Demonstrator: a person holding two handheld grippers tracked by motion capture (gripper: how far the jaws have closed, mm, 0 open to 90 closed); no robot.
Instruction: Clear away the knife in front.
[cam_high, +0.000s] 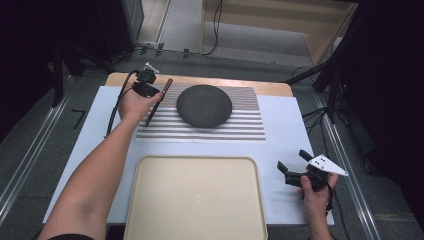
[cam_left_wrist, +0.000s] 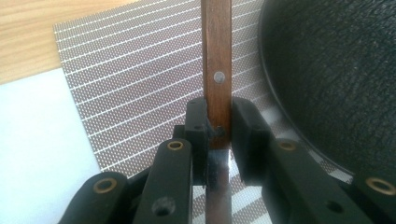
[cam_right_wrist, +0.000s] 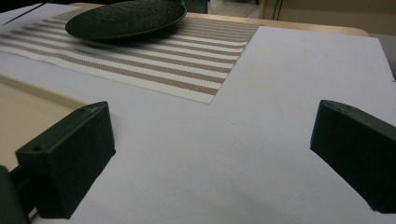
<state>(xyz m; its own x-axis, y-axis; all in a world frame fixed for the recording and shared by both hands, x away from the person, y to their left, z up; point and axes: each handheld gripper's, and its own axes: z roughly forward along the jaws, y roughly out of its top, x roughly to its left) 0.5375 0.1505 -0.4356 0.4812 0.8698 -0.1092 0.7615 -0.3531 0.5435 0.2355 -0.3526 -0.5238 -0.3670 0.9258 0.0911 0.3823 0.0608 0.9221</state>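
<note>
White paper covers the table (cam_high: 285, 130), with a striped placemat (cam_high: 240, 127) laid across its far half and a beige tray (cam_high: 195, 200) at the near edge. Your left gripper (cam_left_wrist: 218, 128) is clamped on a wooden-handled knife (cam_left_wrist: 217, 70), both jaws pressing the handle just where it meets the metal blade. From the high view you hold that left gripper (cam_high: 150, 90) over the placemat's left end, the knife (cam_high: 159, 100) slanting down beside a dark round plate (cam_high: 204, 105) that sits at the mat's centre. Along the left gripper's own jaws, the brown handle with its single rivet runs straight up between the pads, the plate (cam_left_wrist: 336, 84) close on one side and the woven mat (cam_left_wrist: 140, 79) beneath. Your right gripper (cam_high: 295, 167) rests low near the table's right edge, just beside the tray, its jaws spread wide with nothing between them. Seen from the right gripper view, bare paper lies between its two black jaws, the plate (cam_right_wrist: 126, 18) and mat (cam_right_wrist: 187, 65) well apart from them
</note>
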